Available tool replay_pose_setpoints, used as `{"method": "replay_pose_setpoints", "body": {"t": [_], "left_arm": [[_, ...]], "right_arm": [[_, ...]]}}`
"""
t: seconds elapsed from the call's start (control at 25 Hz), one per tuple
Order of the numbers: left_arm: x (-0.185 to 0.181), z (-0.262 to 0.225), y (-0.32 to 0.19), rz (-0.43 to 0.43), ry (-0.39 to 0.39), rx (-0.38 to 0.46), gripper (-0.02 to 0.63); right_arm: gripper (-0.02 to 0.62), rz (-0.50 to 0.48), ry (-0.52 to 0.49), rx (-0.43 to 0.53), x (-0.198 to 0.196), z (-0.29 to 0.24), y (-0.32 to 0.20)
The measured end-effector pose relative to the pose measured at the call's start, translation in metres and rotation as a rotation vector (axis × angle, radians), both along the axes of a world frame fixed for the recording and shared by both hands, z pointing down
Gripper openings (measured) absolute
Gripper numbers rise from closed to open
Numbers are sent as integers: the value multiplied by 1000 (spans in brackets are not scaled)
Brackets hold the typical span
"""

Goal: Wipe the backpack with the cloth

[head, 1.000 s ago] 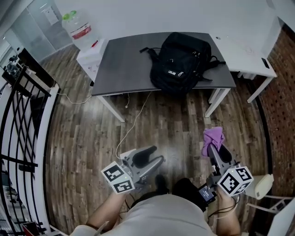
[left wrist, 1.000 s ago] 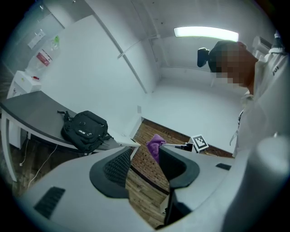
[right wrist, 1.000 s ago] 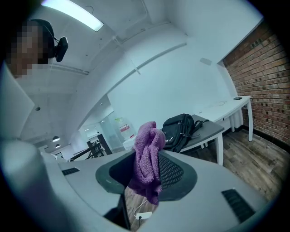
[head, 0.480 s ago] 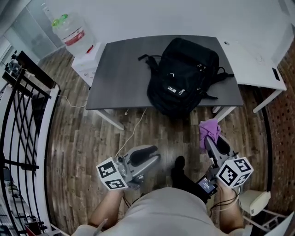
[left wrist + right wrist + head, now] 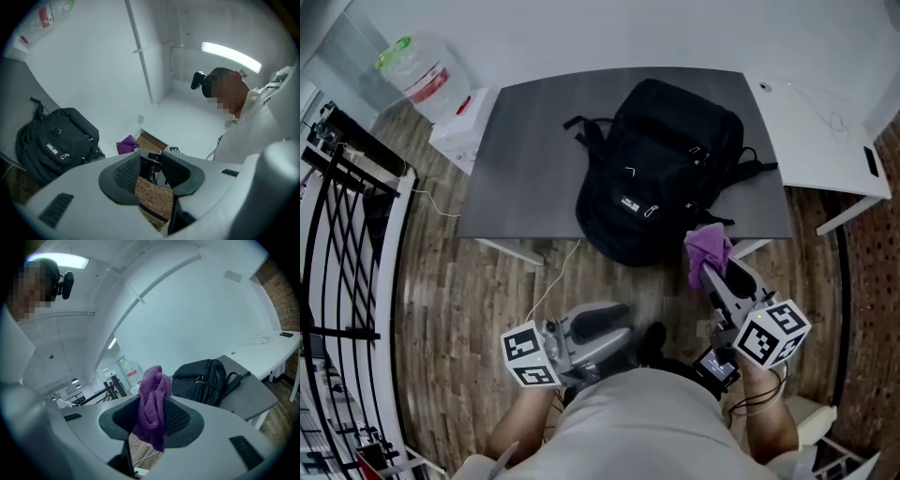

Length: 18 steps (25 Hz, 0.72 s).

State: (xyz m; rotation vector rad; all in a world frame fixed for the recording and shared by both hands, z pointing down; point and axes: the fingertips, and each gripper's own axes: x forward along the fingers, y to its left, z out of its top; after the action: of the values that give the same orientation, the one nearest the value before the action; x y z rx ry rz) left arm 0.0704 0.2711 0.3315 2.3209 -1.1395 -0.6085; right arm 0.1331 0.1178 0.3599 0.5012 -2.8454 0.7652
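A black backpack (image 5: 656, 164) lies on a dark grey table (image 5: 525, 150); it also shows in the left gripper view (image 5: 51, 140) and the right gripper view (image 5: 201, 378). My right gripper (image 5: 712, 277) is shut on a purple cloth (image 5: 706, 248), which bunches up between its pads (image 5: 152, 404). It hovers at the table's front edge, just short of the backpack's lower right corner. My left gripper (image 5: 609, 323) hangs lower left over the floor, apart from the table. Its jaws (image 5: 149, 171) have just been opening and have nothing between them.
A white desk (image 5: 825, 131) adjoins the table on the right. A water bottle (image 5: 417, 70) on a small white stand (image 5: 459, 131) is at the back left. A black railing (image 5: 347, 234) runs along the left. A cable (image 5: 553, 281) trails over the wooden floor.
Both grippers have come forward toward the table. The cloth in the right gripper has gone from over the floor to the table's front edge beside the backpack.
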Motion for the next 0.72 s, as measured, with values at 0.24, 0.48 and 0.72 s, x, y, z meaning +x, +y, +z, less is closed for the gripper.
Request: {"method": "replay_pose_setpoints", "body": {"t": [0.24,0.48,0.72], "left_arm": [[-15,6,-28,27,-18,27,38],[-41,9,-63,80,-51,62,31],[-133,39,-103,-19,-68,-61,32]], "right_arm": [[143,-15,19,9,-12,8,-20],[144,31,-36,24,-31,0,-39],[144,107,14,27,-62,6,-68]]}}
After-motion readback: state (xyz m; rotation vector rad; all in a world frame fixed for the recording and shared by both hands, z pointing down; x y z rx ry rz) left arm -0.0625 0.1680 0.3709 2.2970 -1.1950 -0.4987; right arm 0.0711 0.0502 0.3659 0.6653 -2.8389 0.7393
